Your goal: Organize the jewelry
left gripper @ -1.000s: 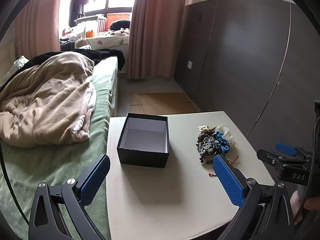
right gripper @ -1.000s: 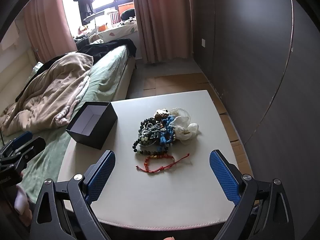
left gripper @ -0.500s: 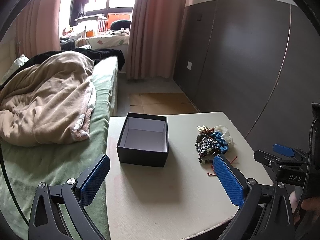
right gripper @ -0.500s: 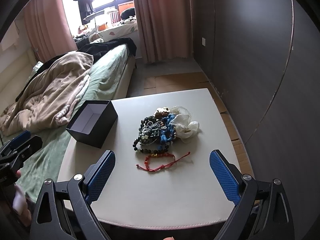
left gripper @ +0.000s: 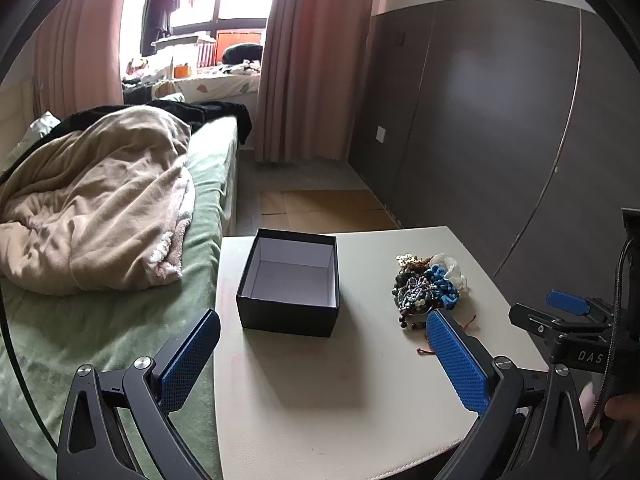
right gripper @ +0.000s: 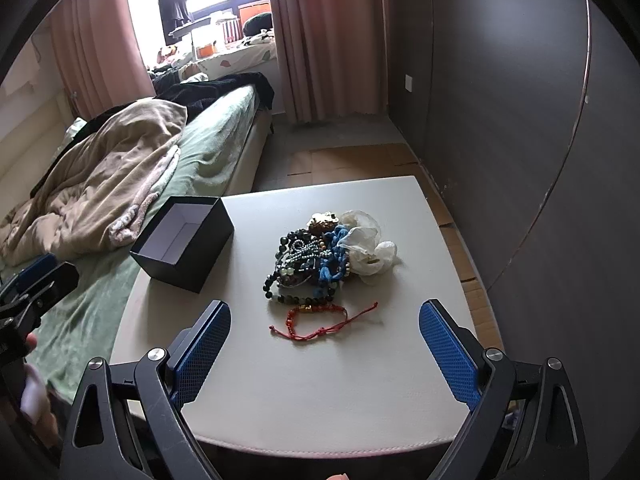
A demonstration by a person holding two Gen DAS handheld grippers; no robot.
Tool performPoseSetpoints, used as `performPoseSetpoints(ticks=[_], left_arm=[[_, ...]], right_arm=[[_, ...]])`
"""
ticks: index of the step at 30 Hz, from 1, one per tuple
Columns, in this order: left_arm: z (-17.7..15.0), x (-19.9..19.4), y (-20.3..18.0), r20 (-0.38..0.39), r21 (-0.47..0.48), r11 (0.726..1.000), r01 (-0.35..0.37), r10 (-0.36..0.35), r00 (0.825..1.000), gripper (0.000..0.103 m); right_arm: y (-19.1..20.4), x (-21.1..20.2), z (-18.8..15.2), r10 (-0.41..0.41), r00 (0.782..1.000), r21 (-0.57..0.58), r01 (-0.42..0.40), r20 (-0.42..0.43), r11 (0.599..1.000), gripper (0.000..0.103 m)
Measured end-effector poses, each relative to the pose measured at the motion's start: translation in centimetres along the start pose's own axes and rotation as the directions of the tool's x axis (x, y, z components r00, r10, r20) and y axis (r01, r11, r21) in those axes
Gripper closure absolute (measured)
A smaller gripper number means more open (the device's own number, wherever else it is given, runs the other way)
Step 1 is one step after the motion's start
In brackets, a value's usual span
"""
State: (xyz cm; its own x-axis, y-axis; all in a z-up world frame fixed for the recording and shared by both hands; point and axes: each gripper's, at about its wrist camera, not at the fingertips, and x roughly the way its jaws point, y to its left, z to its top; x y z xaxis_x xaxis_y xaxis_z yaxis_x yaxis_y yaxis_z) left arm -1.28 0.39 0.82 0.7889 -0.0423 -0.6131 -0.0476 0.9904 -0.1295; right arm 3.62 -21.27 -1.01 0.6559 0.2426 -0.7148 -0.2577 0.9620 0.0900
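Observation:
An open black box [left gripper: 290, 282] [right gripper: 184, 238] with a pale, bare inside stands on the left part of a small white table [left gripper: 320, 392] [right gripper: 320, 380]. To its right lies a tangled heap of jewelry [left gripper: 426, 286] [right gripper: 320, 256]: dark beads, blue cord, a white gauzy piece. A red cord bracelet [right gripper: 318, 320] lies apart, just in front of the heap. My left gripper [left gripper: 322, 356] hovers open over the table's near edge, in front of the box. My right gripper [right gripper: 324, 350] is open too, short of the red bracelet. Neither holds anything.
A bed [left gripper: 120, 280] with a green sheet and a crumpled beige blanket [left gripper: 92, 204] touches the table's left side. A dark panelled wall [right gripper: 520, 120] runs along the right. Brown floor [left gripper: 320, 208] and pink curtains [left gripper: 312, 60] lie beyond the table.
Both grippers have drifted only slightly; in the right wrist view the table and jewelry sit a little higher and closer. Both stay open, and nothing on the table has moved.

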Motion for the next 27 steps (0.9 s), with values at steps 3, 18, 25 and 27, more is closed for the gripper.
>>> performPoseSetpoints(ticks=[3, 18, 25, 27], left_arm=[[0.0, 0.1, 0.1, -0.003, -0.001, 1.000, -0.001, 0.001, 1.000, 0.000], [-0.1, 1.1, -0.3, -0.016, 0.009, 1.000, 0.006, -0.006, 1.000, 0.000], [0.0, 1.5, -0.9, -0.018, 0.014, 1.000, 0.009, -0.009, 1.000, 0.000], [0.1, 1.8, -0.9, -0.021, 0.010, 1.000, 0.014, -0.013, 1.000, 0.000]], right_arm=[[0.0, 0.0, 0.0, -0.001, 1.000, -0.001, 0.001, 0.002, 1.000, 0.007], [-0.5, -0.1, 0.0, 0.001, 1.000, 0.015, -0.002, 0.005, 1.000, 0.007], [-1.3, -0.4, 0.4, 0.028, 1.000, 0.055, -0.029, 0.007, 0.998, 0.007], [-1.6, -0.4, 0.5, 0.034, 0.999, 0.070, -0.034, 0.009, 0.997, 0.007]])
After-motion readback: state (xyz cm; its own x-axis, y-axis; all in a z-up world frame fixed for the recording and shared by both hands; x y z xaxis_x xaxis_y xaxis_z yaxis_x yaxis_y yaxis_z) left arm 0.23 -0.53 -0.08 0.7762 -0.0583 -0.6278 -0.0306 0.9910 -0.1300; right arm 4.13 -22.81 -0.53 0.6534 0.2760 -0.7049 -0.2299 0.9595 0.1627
